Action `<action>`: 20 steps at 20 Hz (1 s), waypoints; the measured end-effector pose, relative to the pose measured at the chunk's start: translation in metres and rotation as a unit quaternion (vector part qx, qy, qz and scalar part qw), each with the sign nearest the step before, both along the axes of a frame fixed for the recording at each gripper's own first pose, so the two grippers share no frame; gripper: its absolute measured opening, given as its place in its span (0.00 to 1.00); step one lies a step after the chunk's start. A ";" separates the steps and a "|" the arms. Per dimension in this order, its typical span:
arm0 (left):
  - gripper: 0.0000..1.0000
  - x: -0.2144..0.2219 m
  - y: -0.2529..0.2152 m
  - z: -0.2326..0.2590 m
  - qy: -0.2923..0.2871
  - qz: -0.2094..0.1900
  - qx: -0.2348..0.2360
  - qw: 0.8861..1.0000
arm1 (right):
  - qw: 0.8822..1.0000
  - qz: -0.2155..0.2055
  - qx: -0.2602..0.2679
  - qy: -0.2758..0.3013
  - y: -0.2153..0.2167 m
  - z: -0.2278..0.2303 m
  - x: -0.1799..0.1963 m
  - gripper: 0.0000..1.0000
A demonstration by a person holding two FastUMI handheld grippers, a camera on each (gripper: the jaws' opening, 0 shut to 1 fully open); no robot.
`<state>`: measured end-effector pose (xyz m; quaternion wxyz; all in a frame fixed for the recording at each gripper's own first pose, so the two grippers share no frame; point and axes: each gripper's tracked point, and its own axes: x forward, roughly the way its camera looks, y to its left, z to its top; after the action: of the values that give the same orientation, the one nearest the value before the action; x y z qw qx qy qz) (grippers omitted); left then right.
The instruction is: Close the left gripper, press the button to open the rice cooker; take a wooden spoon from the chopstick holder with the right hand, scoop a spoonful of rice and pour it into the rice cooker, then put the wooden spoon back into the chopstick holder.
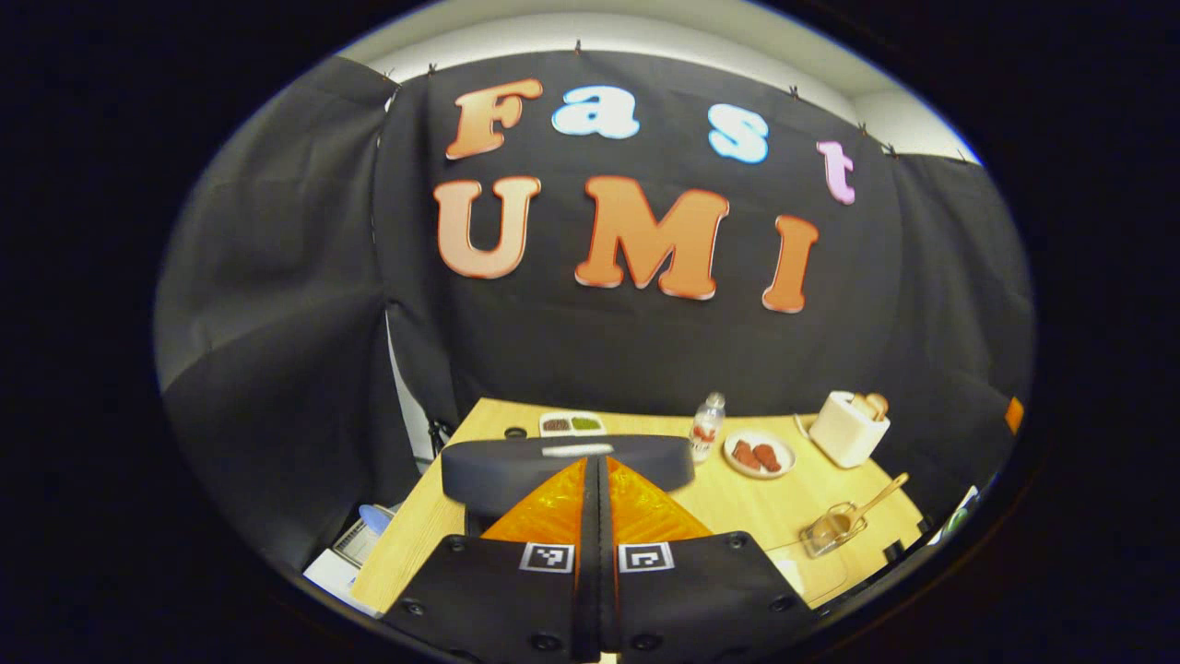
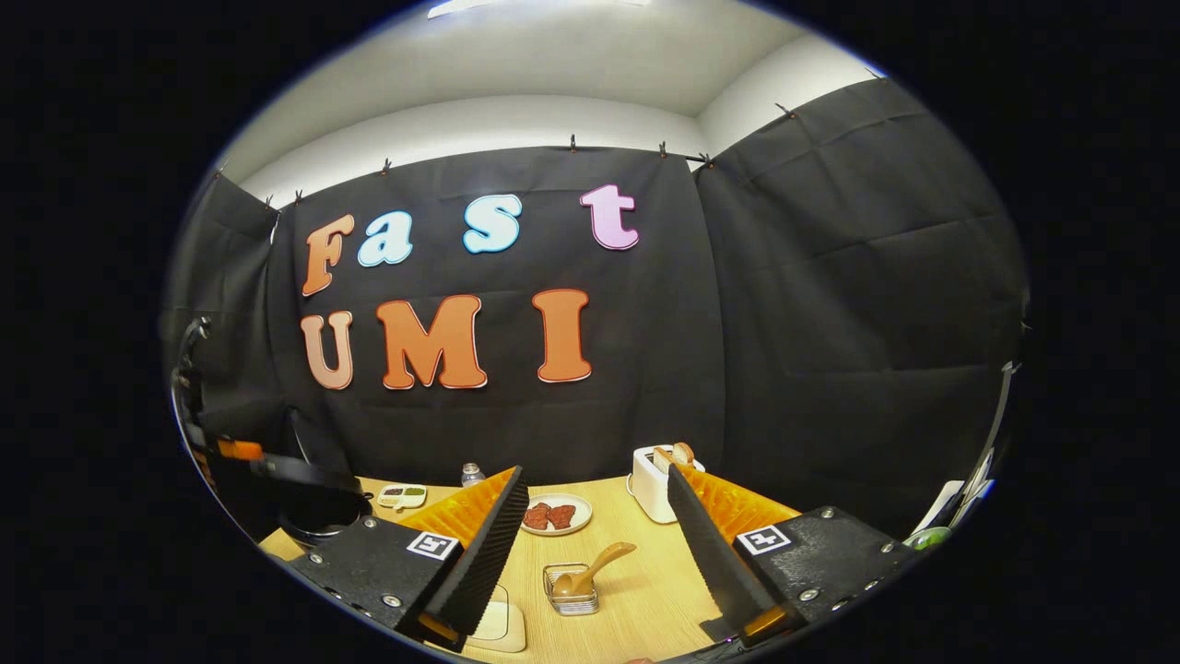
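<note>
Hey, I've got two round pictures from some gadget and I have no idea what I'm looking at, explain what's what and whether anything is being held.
There is no robot here: a person carries a two-finger gripper in each hand, and a fisheye camera rides on each one, looking out along its fingers.

The left gripper view shows the left gripper with its fingers pressed together, holding nothing, just in front of the dark rice cooker.

The right gripper view shows the right gripper with its fingers spread wide, also empty.

On the wooden table stand a small metal holder with a wooden spoon resting in it, a plate of reddish food, a white toaster, a small bottle and a two-part dish. At the left edge of the right gripper view, the rice cooker's lid looks raised.
</note>
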<state>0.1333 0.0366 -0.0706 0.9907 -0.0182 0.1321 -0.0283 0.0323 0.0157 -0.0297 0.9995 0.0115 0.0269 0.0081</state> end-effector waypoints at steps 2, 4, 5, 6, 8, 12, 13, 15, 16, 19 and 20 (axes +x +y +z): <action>0.04 -0.013 0.004 0.029 -0.034 0.006 -0.007 0.999 | 1.000 -0.004 0.002 0.001 -0.001 -0.008 0.004 0.94; 0.04 -0.026 0.004 0.044 -0.056 0.012 -0.010 0.998 | 1.000 -0.007 0.005 0.007 -0.004 -0.023 0.012 0.94; 0.04 -0.033 0.006 0.052 -0.063 0.016 -0.010 0.998 | 1.000 -0.010 0.007 0.013 -0.005 -0.032 0.016 0.94; 0.04 -0.039 0.010 0.058 -0.072 0.022 -0.010 0.997 | 1.000 -0.012 0.012 0.021 -0.007 -0.042 0.022 0.94; 0.04 -0.053 0.020 0.073 -0.091 0.038 -0.003 0.995 | 0.999 -0.012 0.028 0.041 -0.010 -0.065 0.031 0.94; 0.08 -0.072 0.039 0.095 -0.106 0.073 0.014 0.992 | 0.995 -0.021 0.059 0.077 -0.014 -0.112 0.062 0.94; 0.10 -0.075 0.041 0.097 -0.109 0.075 0.020 0.991 | 0.993 -0.021 0.073 0.091 -0.015 -0.126 0.067 0.94; 0.17 -0.088 0.051 0.111 -0.122 0.092 0.038 0.988 | 0.988 -0.022 0.102 0.117 -0.012 -0.151 0.079 0.95; 0.29 -0.092 0.056 0.114 -0.130 0.100 0.049 0.985 | 0.985 -0.025 0.113 0.130 -0.012 -0.164 0.084 0.95; 0.48 -0.106 0.064 0.124 -0.148 0.113 0.060 0.981 | 0.975 -0.023 0.149 0.161 -0.008 -0.193 0.095 0.93; 0.53 -0.111 0.061 0.124 -0.150 0.109 0.055 0.981 | 0.972 -0.026 0.157 0.171 -0.007 -0.204 0.100 0.93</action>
<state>0.0224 0.0981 0.0531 0.9958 0.0266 -0.0199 0.0850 0.1318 0.0086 -0.2332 0.9656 0.1704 0.1960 -0.0157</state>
